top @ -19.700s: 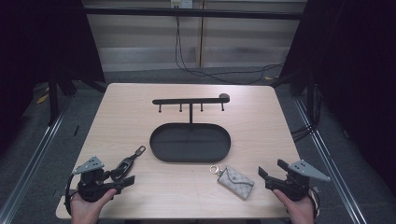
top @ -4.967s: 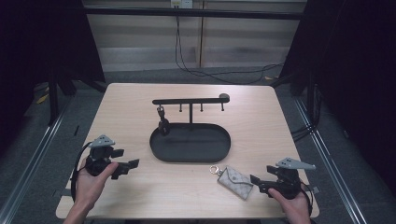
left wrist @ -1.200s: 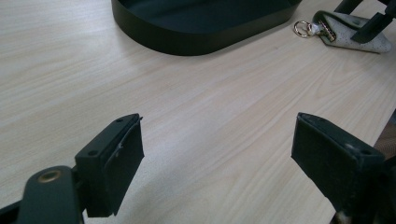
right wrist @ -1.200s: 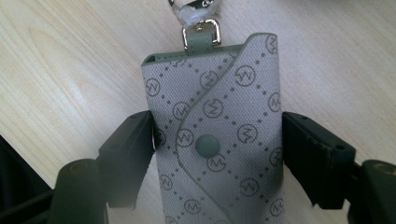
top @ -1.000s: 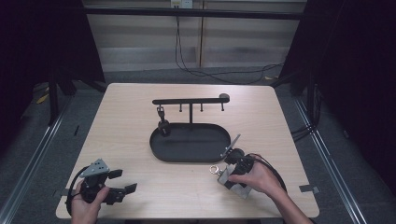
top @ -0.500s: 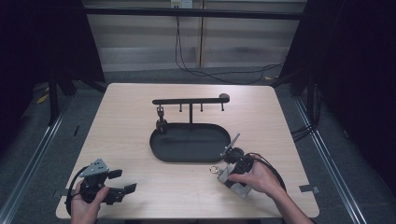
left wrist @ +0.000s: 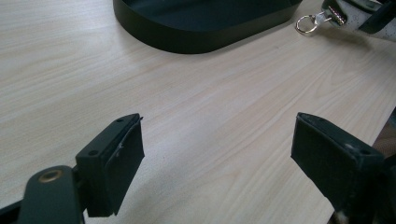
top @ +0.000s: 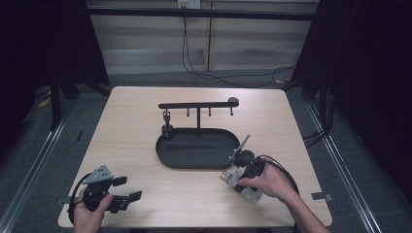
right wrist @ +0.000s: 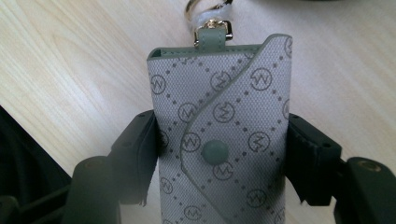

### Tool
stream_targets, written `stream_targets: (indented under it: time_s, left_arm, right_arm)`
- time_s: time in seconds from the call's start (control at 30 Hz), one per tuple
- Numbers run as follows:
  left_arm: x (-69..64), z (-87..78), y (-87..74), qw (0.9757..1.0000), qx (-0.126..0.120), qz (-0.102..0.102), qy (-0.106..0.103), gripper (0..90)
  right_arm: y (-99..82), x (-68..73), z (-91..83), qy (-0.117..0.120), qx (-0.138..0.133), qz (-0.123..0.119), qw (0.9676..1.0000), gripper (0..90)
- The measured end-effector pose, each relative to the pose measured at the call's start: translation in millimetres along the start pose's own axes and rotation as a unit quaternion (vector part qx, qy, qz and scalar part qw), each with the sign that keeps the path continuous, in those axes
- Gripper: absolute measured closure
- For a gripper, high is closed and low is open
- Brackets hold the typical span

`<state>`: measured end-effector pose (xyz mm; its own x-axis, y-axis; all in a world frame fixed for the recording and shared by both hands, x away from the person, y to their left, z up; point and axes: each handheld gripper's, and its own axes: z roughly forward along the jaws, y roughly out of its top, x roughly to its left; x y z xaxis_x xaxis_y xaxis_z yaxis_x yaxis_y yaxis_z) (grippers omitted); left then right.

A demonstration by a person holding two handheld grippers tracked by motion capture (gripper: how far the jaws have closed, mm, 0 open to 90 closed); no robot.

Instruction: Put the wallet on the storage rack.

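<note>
A: From the high view, what is the setting?

B: A pale wood-grain bench (top: 145, 145) on a grey floor, dark curtains at both sides and cables trailing behind. A black oval tray (top: 194, 150) sits mid-bench with a black metal peg rack (top: 198, 105) standing at its far rim. The grey patterned fabric key pouch (top: 248, 191) lies just beside the tray's near right end, its long axis running diagonally, ring end toward the tray. The right gripper (top: 238, 180) is on it; the left gripper (top: 127, 189) rests at the near left corner.

A: And the left gripper view?

B: Its jaws stand spread wide over bare wood. The tray's wall (left wrist: 196, 39) and the pouch's gold ring (left wrist: 306, 24) lie farther off.

A: The right gripper view?

B: The jaws have just closed and pinch the pouch (right wrist: 219, 126) by its two long edges. It points straight away, ring (right wrist: 205, 9) at the far end, snap flap facing up.
</note>
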<state>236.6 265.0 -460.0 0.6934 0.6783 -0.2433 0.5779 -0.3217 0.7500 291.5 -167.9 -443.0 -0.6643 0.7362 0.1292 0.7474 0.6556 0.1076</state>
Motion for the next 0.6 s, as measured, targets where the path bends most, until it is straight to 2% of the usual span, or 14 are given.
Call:
stream_targets:
  time_s: [0.13,0.47,0.6]
  left_arm:
    - [-1.5,0.6,0.7,1.0000,0.001,0.005,-0.004,16.9]
    - [-0.3,2.0,1.0,1.0000,0.001,0.002,-0.006,16.9]
    - [-0.4,2.6,1.0,1.0000,0.003,0.002,-0.006,16.9]
  right_arm:
    - [1.1,0.2,-4.1,-0.004,0.004,-0.002,1.0000,33.5]
    - [3.8,-3.2,-14.6,-0.013,0.013,0.004,0.9998,33.5]
    - [4.0,-4.6,-19.4,-0.015,0.009,0.007,0.9998,33.5]
